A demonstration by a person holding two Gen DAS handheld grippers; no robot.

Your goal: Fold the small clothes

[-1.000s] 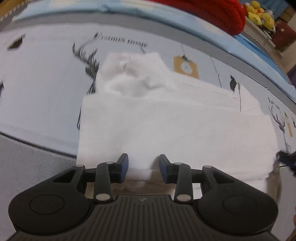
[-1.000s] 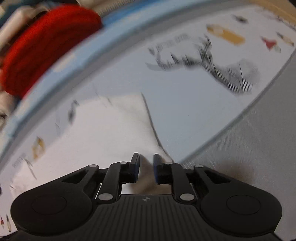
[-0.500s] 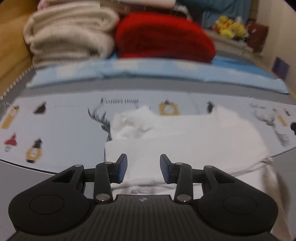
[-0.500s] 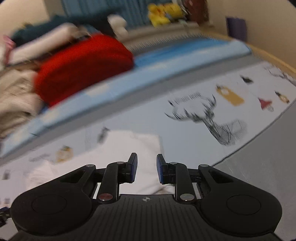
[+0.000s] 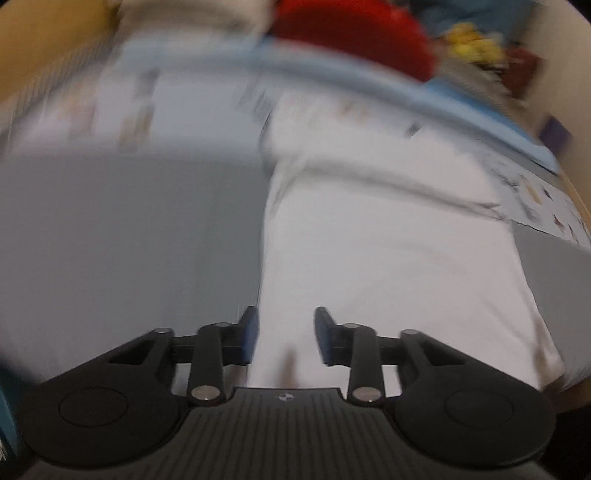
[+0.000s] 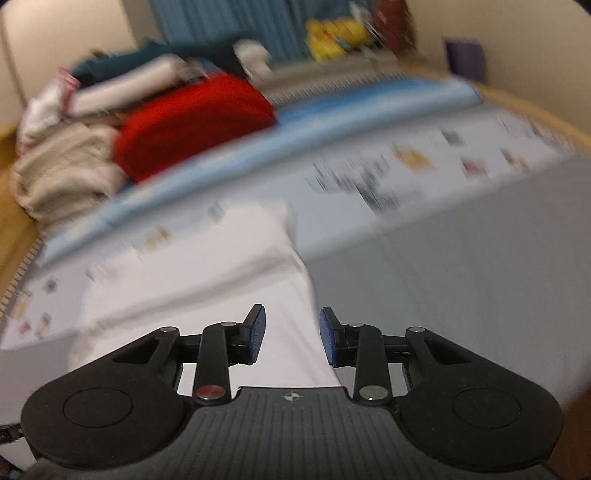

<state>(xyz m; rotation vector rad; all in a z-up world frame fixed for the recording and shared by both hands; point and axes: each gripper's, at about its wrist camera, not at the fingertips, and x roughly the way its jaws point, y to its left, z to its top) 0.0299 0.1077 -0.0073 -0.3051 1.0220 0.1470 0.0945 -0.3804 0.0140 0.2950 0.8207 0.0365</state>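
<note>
A white garment (image 5: pixel 388 251) lies spread on the bed, reaching from the patterned sheet down over the grey cover. Both views are blurred by motion. My left gripper (image 5: pixel 284 334) is open and empty, its jaws straddling the garment's left edge near its close end. In the right wrist view the same white garment (image 6: pixel 221 295) fills the lower left. My right gripper (image 6: pixel 291 332) is open and empty over the garment's right edge.
A grey cover (image 5: pixel 129 240) lies beside the garment, also in the right wrist view (image 6: pixel 461 277). A patterned sheet (image 6: pixel 406 166) and a blue band (image 6: pixel 332 118) run behind. A red knit pile (image 6: pixel 192 114), beige folded clothes (image 6: pixel 62 170) and yellow toys (image 6: pixel 336 33) sit at the back.
Both grippers have swung back and down toward the garment's near end. The right gripper's jaws have opened wider; one second ago they were close together on a corner of the cloth.
</note>
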